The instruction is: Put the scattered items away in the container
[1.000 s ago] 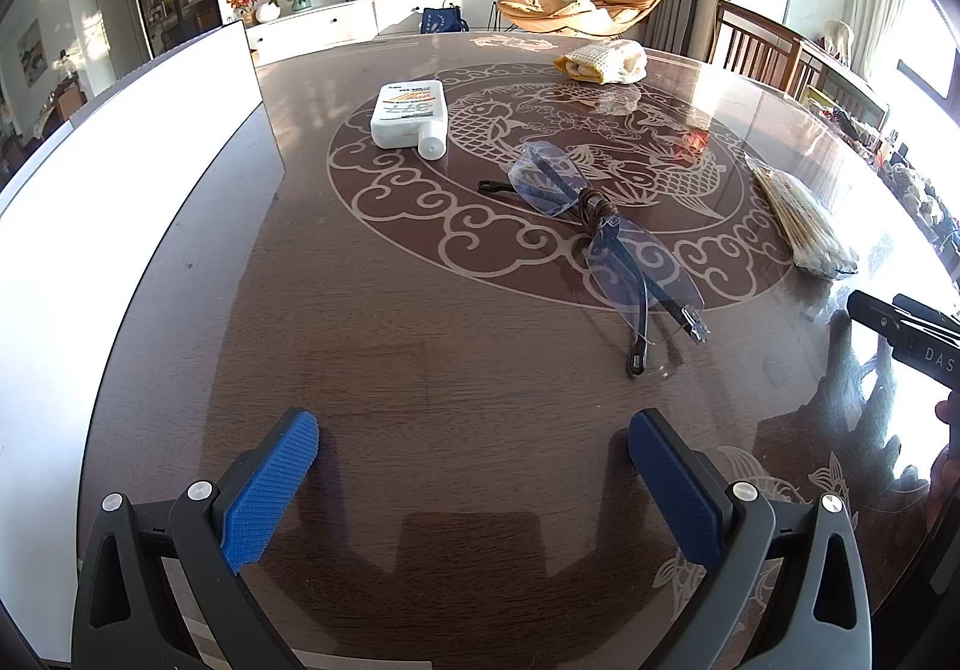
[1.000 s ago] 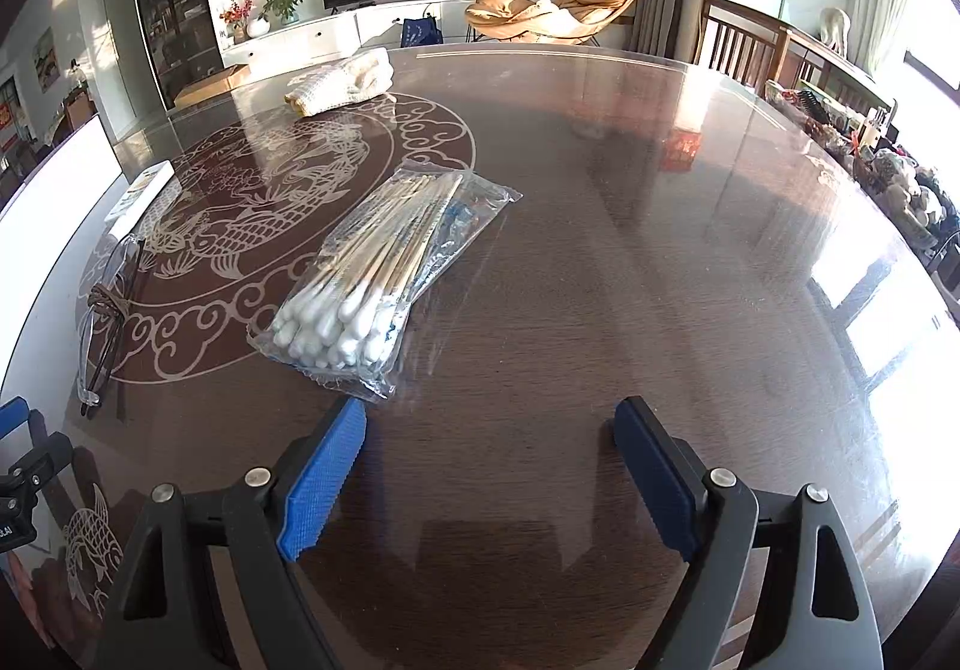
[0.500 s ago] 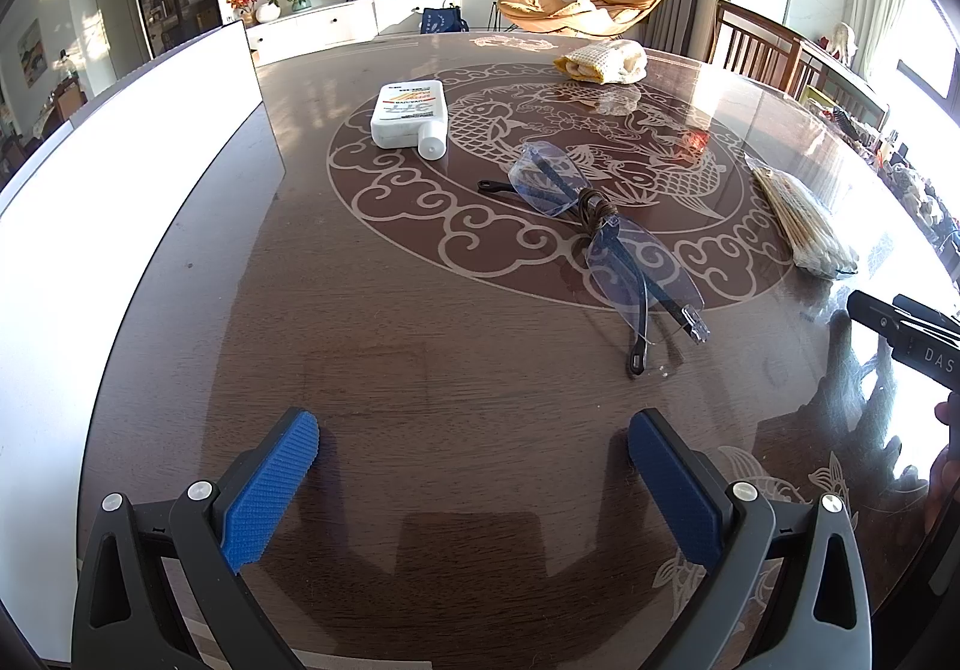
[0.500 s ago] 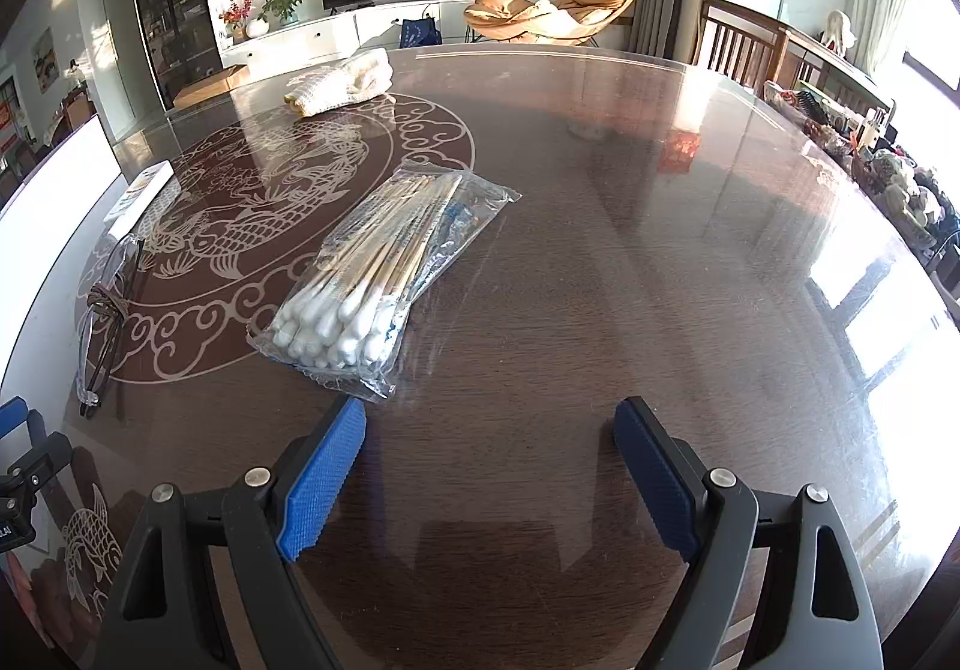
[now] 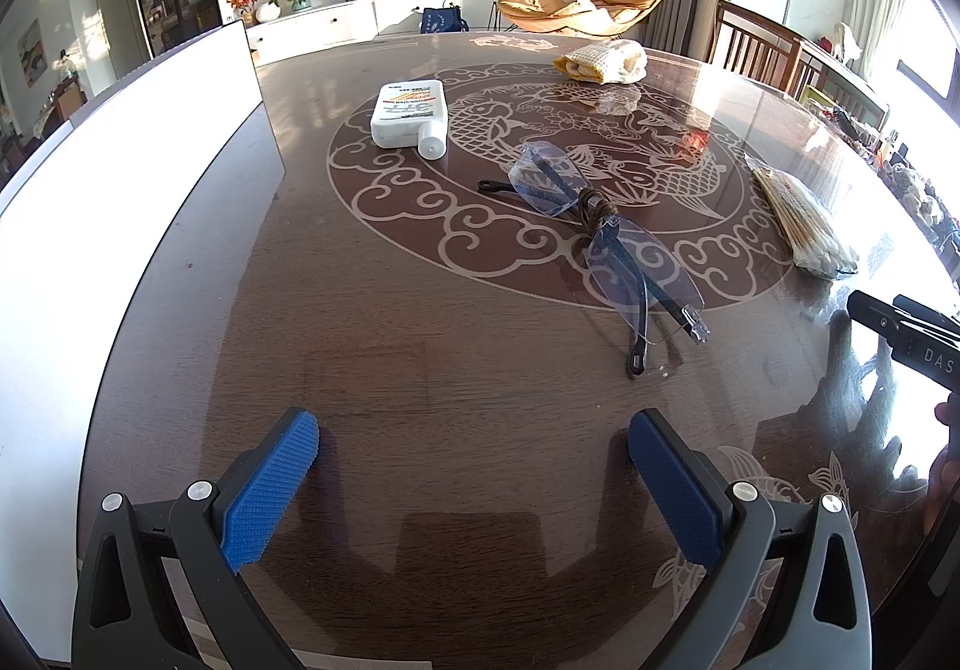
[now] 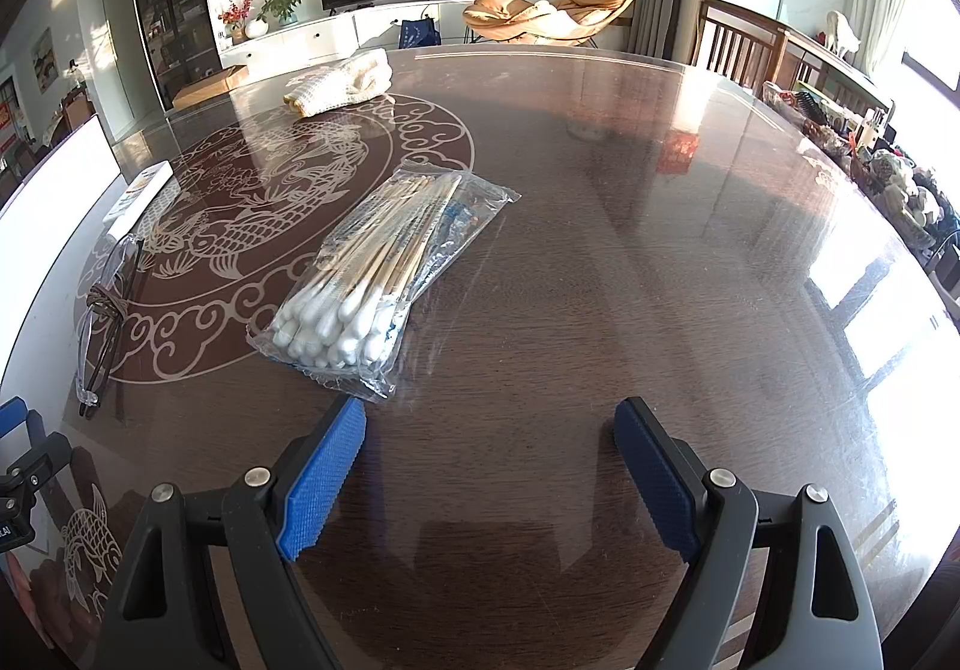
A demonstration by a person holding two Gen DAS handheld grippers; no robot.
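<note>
While both tools hover low over the table (image 5: 420, 370), nothing is gripped. Left gripper (image 5: 474, 448): jaws spread wide, bare wood between them. Right gripper (image 6: 489, 442): likewise wide apart and empty, its left pad just short of the cotton swab bag (image 6: 372, 274).

Next out: glasses (image 5: 600, 238) lying folded ahead and right of the left gripper, cord knotted at the bridge. Beyond them the white bottle (image 5: 411, 114) on its side; farthest, the knitted cloth (image 5: 603, 63). White container (image 5: 138, 172) runs along the left edge of the table, well apart from the swabs.

Judged: first pick not begun, all four items loose. Likely opener is the swab bag for the right tool; the bag is flat, slippery film, so a low approach and a pinch across the stick bundle.

Against the previous two frames: no change, hands and items as they were.
</note>
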